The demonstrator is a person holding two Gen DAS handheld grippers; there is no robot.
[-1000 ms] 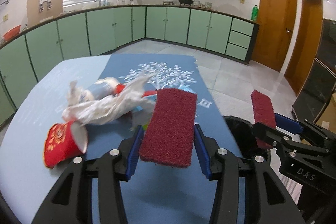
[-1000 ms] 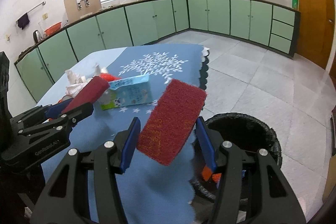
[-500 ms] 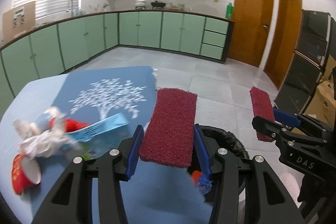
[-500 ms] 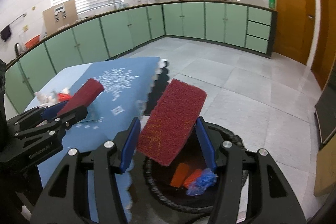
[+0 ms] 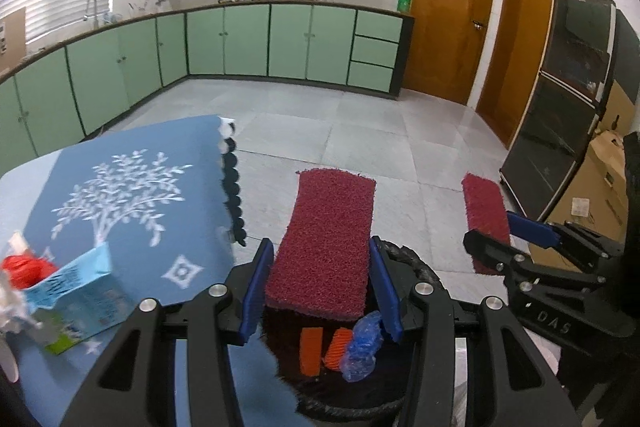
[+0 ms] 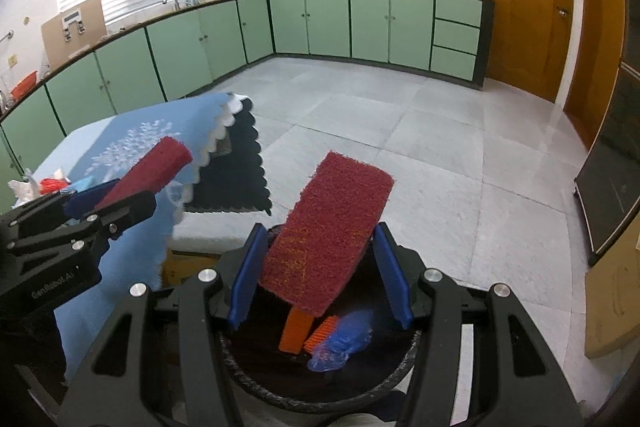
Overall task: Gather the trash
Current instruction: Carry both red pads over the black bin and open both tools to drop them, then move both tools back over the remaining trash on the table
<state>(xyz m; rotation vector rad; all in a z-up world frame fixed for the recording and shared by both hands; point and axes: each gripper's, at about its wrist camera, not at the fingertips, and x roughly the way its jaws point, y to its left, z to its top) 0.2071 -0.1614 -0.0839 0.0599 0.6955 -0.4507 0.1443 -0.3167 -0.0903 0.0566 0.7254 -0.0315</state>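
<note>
My left gripper [image 5: 320,289] is shut on a dark red scouring pad [image 5: 328,243] and hangs over a black trash bin [image 5: 424,269] on the floor. My right gripper [image 6: 320,269] is shut on a second red pad [image 6: 328,227], tilted, above the same bin [image 6: 320,401]. Orange pieces [image 6: 296,331] and a crumpled blue plastic wrap [image 6: 340,343] lie in the bin. Each view shows the other gripper at its side, the right gripper [image 5: 486,227] and the left gripper [image 6: 136,187]. A blue carton [image 5: 76,291], a red wrapper [image 5: 24,267] and white crumpled plastic lie on the table at the far left.
The table with its blue tree-print cloth [image 5: 140,207] stands left of the bin, its scalloped edge hanging down. Grey tiled floor [image 6: 400,131] stretches to green cabinets [image 5: 280,43]. A dark glass cabinet [image 5: 560,131] and cardboard boxes [image 5: 600,187] stand at the right.
Both grippers have swung right, off the table and over the bin, each still holding its red pad. The trash pile has slid to the left edge of view.
</note>
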